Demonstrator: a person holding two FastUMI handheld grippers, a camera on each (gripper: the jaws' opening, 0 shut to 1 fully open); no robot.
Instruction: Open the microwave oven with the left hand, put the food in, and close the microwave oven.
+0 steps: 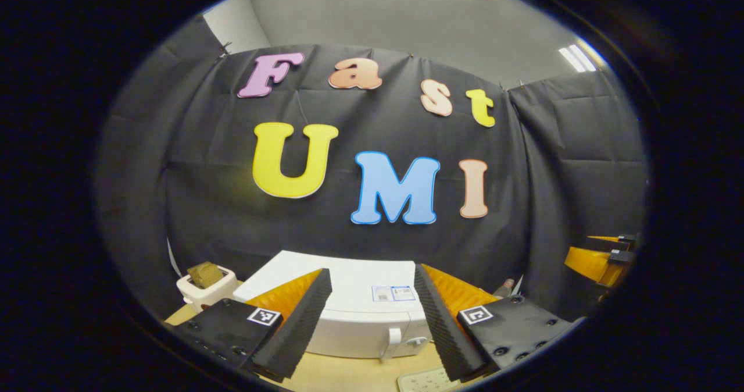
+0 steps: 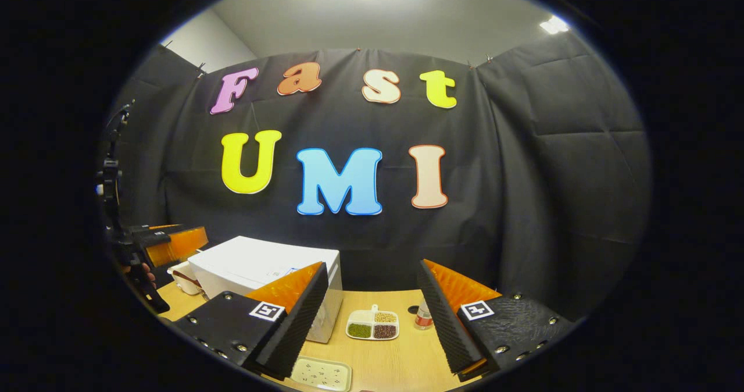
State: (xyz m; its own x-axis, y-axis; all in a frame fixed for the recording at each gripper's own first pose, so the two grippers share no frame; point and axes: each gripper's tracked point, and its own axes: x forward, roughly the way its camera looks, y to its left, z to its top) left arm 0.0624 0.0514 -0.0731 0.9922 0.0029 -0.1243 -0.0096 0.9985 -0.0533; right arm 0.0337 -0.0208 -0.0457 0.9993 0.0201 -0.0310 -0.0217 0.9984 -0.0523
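Black cloth walls close off the booth under a grey ceiling with strip lights, and a pale wooden table (image 1: 349, 374) runs along the bottom of the left gripper view. On it the white microwave oven (image 1: 354, 316) stands broadside, its long axis running across the view and its front turned toward the camera, door closed, with the white handle (image 1: 394, 341) upright near the right end of the front. Left of the microwave oven sits a white toaster (image 1: 204, 290) with a brown slice standing in its slot. The left gripper (image 1: 372, 322) hovers level above the table in front of the microwave oven, its jaws spread wide with nothing between them, framing the oven's front. Far right of the microwave oven, the other gripper's fingers (image 1: 598, 258) show at the edge. In the right gripper view the same table (image 2: 395, 363) carries the microwave oven (image 2: 261, 270) seen cornerwise, long axis slanting away to the left. Just right of it lies a white divided dish (image 2: 372, 325) of green, tan and dark food, with a small bottle (image 2: 424, 317) beyond that, and a pale speckled tray (image 2: 321, 373) lies nearer the camera. The right gripper (image 2: 372, 322) is held level over the table, jaws wide and empty. Left of the microwave oven a hand (image 2: 139, 275) holds the left gripper.
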